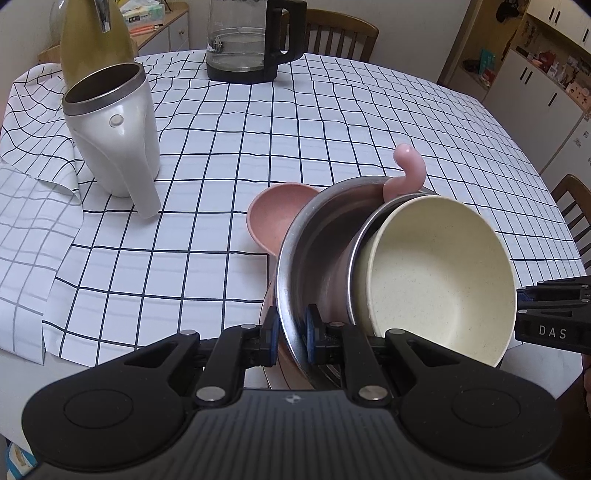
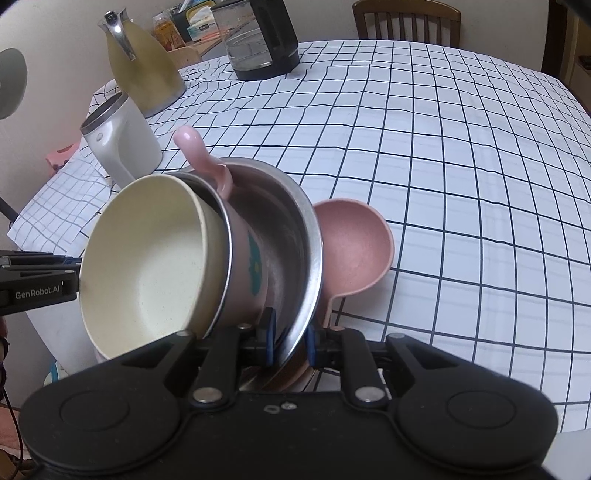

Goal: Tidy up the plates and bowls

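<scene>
A steel bowl (image 1: 314,236) (image 2: 291,236) is tilted up on its edge above the checked tablecloth (image 1: 229,155). Nested in it are a pink mug with a curled handle (image 1: 406,173) (image 2: 199,151) and a cream bowl (image 1: 443,280) (image 2: 147,258). My left gripper (image 1: 291,334) is shut on the steel rim. My right gripper (image 2: 290,339) is shut on the same rim from the opposite side; its body shows at the edge of the left wrist view (image 1: 550,317). A pink handled bowl (image 1: 273,218) (image 2: 354,251) leans behind the steel bowl. Stacked plates (image 2: 284,373) show below.
A white steel-rimmed jug (image 1: 118,136) (image 2: 118,136), a yellow-green thermos (image 1: 92,37) (image 2: 144,62) and a glass coffee pot (image 1: 251,40) (image 2: 262,40) stand at the far side. Wooden chairs (image 1: 340,33) (image 2: 406,22) ring the table. The cloth's loose edge (image 1: 44,229) hangs at the left.
</scene>
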A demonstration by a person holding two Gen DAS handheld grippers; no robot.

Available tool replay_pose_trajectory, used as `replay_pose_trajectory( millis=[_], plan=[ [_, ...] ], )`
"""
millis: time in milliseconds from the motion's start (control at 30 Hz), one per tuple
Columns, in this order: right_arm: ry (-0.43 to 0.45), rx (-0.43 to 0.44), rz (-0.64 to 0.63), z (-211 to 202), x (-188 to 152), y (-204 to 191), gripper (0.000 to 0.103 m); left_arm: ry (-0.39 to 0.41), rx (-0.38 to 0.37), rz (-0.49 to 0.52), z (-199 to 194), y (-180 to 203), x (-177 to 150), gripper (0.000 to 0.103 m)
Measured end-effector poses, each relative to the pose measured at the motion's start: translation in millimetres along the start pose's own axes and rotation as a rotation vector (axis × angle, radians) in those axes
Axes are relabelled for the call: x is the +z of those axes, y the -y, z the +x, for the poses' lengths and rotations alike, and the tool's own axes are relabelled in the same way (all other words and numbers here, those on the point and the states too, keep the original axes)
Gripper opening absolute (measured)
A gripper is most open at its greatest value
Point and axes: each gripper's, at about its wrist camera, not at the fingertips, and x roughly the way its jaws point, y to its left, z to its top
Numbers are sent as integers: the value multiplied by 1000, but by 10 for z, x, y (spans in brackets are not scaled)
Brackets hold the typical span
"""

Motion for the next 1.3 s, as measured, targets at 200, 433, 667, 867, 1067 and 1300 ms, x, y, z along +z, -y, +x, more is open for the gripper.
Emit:
replay_pose_trajectory(
  millis=[200,433,667,867,1067,1300],
  plan=[
    [6,-13,-17,-2,-5,-41,24,9,5,9,-14,6,-2,13],
    [26,-37,-38,-50,-33,-68,26,35,10,37,-76,5,3,13],
    [58,-52,-30,-161,-31,-52,35,41,-4,28,-167,-47,-19,13],
    [99,-56,-26,-341,-88,-65,40,95,10,28,-340,-56,-53,14],
    [163,-34,-42,-603,-154,-133,56,153,25,17,-565,-19,-118,15],
    [240,2,-99,-909,-269,-282,68,206,49,8,-839,118,-269,27]
  ],
)
